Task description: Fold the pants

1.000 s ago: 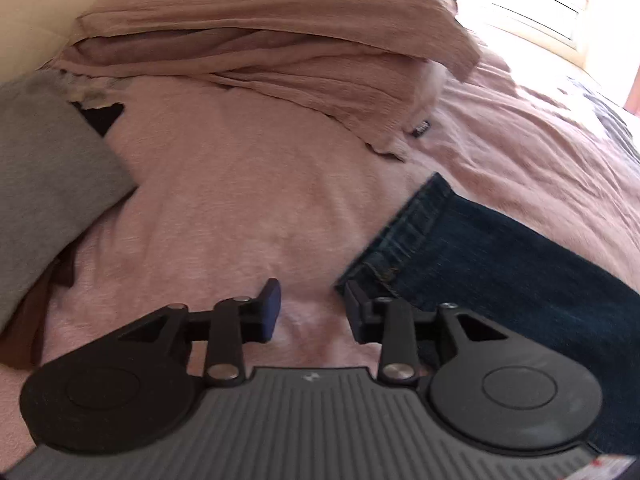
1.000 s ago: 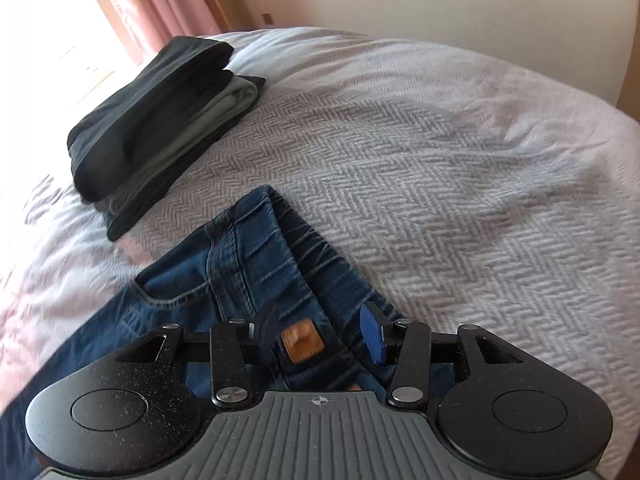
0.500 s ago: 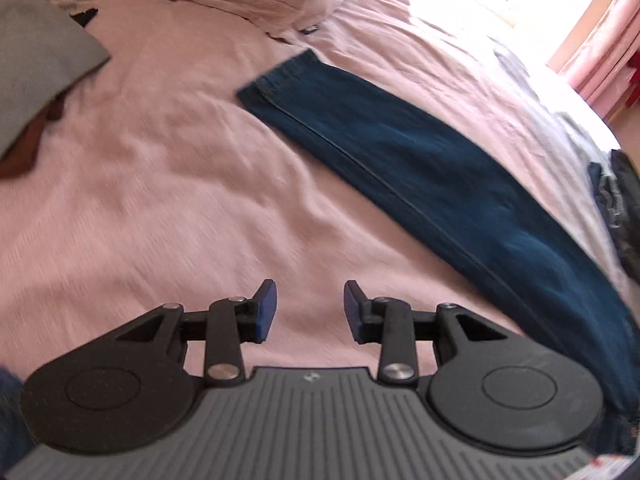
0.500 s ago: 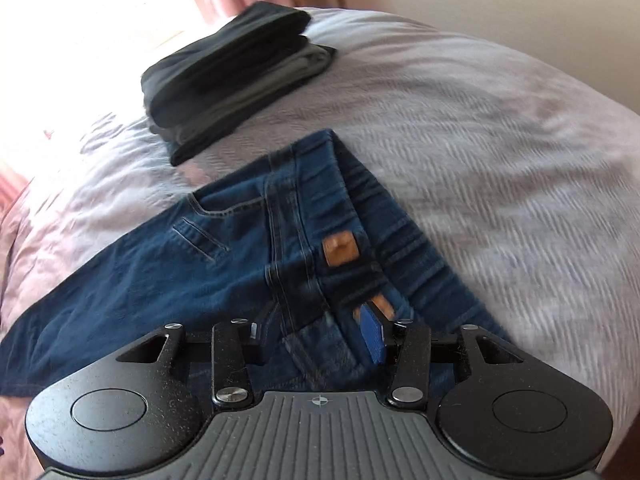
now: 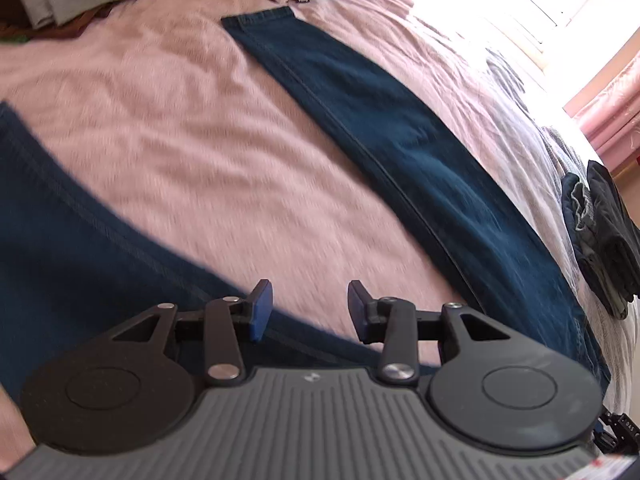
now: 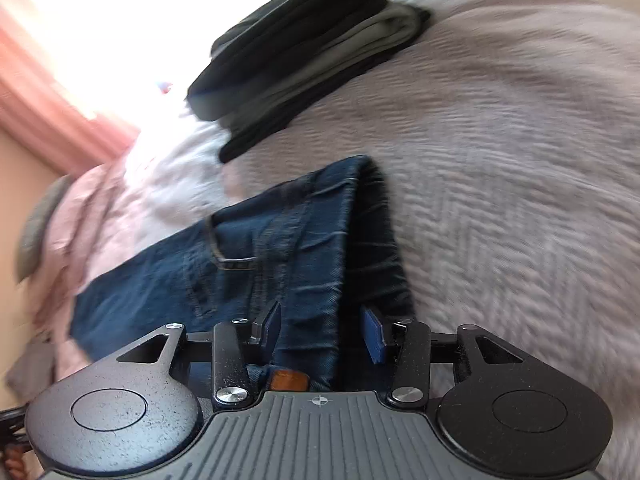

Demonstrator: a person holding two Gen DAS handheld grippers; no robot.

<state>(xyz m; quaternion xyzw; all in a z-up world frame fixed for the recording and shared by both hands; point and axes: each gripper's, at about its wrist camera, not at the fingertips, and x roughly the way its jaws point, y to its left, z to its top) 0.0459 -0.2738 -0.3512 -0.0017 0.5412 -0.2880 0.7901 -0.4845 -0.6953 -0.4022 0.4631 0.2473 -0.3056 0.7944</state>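
The jeans point(image 5: 420, 152) lie spread on the pink bedspread point(image 5: 200, 140), 1 leg crossing the frame's centre. The left gripper point(image 5: 310, 306) gapes, empty. The right gripper point(image 6: 320, 332), jaws apart, seemingly straddles the blurred waistband.

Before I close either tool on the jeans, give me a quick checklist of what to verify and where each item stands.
1. Left tool open: ok.
2. Right tool open: ok.
3. Denim between right tool's fingers: ok, the jeans waistband runs between them.
4. Denim between left tool's fingers: not ok, mostly pink bedspread there.
5. Far leg flat: ok.
6. Folded stack apart from jeans: ok.
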